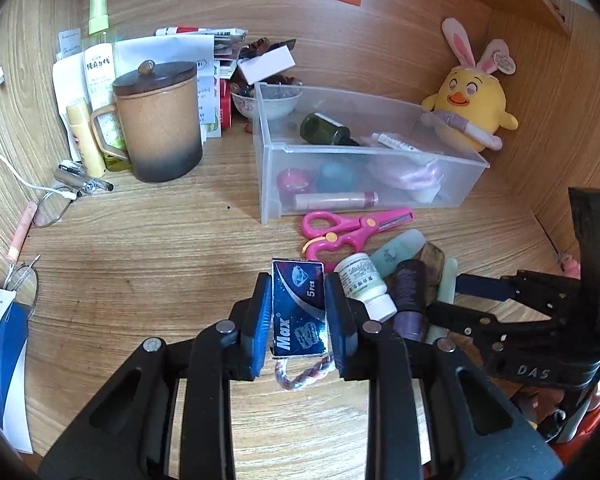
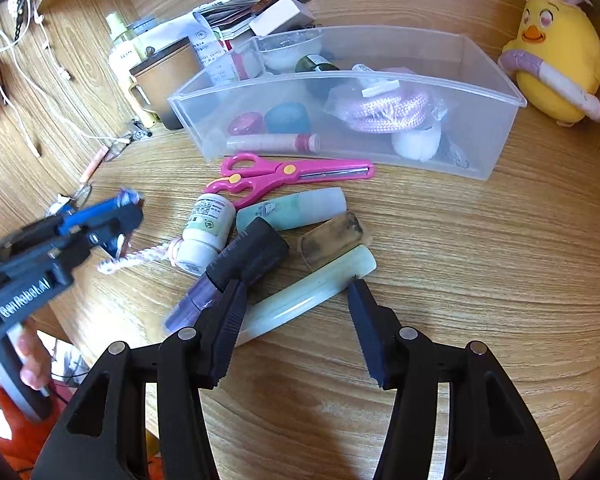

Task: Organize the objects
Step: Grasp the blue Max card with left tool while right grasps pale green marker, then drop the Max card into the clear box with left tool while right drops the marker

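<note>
- Brown ceramic mug (image 1: 158, 120) with a dark lid sits way over on the left of the wooden counter (image 1: 140, 264), with a yellow tube and a spray bottle (image 1: 99, 40) crammed in behind it.
- Next, near the middle, the left gripper (image 1: 298, 312) has its fingers (image 1: 260, 316) clamped on a small blue "Max" box (image 1: 298, 308), one pad on each long side. Box looks lifted a bit off the counter, and a pink-and-white braided cord (image 1: 300, 376) dangles under it.
- Behind that is the clear plastic bin (image 1: 380, 192), already holding a green bottle, a pink rope bundle, a lip-balm-type tube and a couple of round things.
- Pink scissors (image 1: 352, 226) lie flat just in front of the bin.
- Right of the box there's a little pile: white pill bottle (image 1: 366, 284), purple thread spool (image 1: 410, 300), mint green tube (image 2: 292, 210), brownish block (image 2: 334, 238), and a pale green stick (image 2: 308, 292).
- Right gripper (image 2: 296, 320) hangs over that pile with its fingers (image 2: 230, 328) spread apart, nothing pinched. The pale green stick runs between them; the left finger sits just beside the spool.
- Far right, a yellow chick plush (image 1: 472, 108) with bunny ears leans in the corner.
</note>
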`<control>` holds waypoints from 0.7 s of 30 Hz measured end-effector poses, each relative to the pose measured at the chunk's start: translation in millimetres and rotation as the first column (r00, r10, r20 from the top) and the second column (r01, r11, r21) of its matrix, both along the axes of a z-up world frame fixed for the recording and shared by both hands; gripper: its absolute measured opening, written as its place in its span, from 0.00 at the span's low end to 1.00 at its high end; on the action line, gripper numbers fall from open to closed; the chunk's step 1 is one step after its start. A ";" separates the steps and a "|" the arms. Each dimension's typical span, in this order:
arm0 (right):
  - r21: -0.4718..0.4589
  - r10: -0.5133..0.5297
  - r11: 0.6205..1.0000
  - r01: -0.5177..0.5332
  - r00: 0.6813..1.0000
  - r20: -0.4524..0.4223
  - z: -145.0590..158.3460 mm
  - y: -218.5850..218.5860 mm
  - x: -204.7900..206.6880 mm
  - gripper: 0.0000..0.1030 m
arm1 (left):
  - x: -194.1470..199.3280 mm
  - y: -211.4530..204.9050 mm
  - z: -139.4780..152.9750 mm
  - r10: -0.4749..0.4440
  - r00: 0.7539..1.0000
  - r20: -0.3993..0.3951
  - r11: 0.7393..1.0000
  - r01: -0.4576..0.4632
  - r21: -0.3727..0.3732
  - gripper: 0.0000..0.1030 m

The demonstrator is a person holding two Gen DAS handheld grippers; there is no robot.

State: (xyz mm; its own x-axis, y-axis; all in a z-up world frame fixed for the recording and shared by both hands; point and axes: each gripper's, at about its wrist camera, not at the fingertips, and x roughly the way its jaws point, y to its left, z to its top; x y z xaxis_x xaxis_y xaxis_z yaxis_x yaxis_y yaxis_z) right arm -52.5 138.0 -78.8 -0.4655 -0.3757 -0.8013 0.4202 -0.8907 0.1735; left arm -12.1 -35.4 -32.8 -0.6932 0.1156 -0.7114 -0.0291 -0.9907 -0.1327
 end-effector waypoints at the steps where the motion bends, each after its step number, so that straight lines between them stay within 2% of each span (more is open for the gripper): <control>1: 0.030 0.007 1.000 -0.007 1.000 -0.017 -0.5 -2.8 2.5 0.48 | -0.7 -1.7 3.0 0.004 1.000 -0.009 1.000 -0.004 0.008 0.25; 3: 0.072 0.016 0.997 -0.013 0.999 -0.042 -1.7 -5.0 7.0 0.45 | -1.5 -5.2 7.3 0.009 1.000 -0.021 1.000 -0.008 0.022 0.25; 5: 0.114 0.028 0.993 -0.021 0.998 -0.064 -2.5 -5.9 12.1 0.37 | -2.2 -7.2 10.4 0.018 0.999 -0.032 1.000 -0.018 0.026 0.25; 11: 0.115 0.017 0.993 -0.010 0.998 -0.056 -4.2 15.9 16.2 0.14 | -4.5 -8.0 15.9 0.023 0.998 -0.051 0.999 -0.021 0.033 0.25; 17: 0.099 -0.038 0.994 0.043 0.998 -0.058 -5.2 40.6 12.3 0.14 | -9.4 -5.2 20.5 0.017 0.998 -0.064 0.999 -0.015 0.032 0.25; 21: 0.067 -0.070 0.995 0.075 0.995 -0.074 4.6 54.7 3.9 0.14 | -15.5 -3.6 28.9 0.018 0.996 -0.083 0.999 -0.015 0.036 0.25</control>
State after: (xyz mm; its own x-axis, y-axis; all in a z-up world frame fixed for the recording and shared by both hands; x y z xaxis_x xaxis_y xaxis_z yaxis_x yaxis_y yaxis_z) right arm -48.6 192.8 -74.2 -0.5470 -0.2834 -0.7877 0.3628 -0.9282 0.0821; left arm -27.6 -39.0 -4.0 -0.7519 0.1279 -0.6467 -0.0253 -0.9859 -0.1657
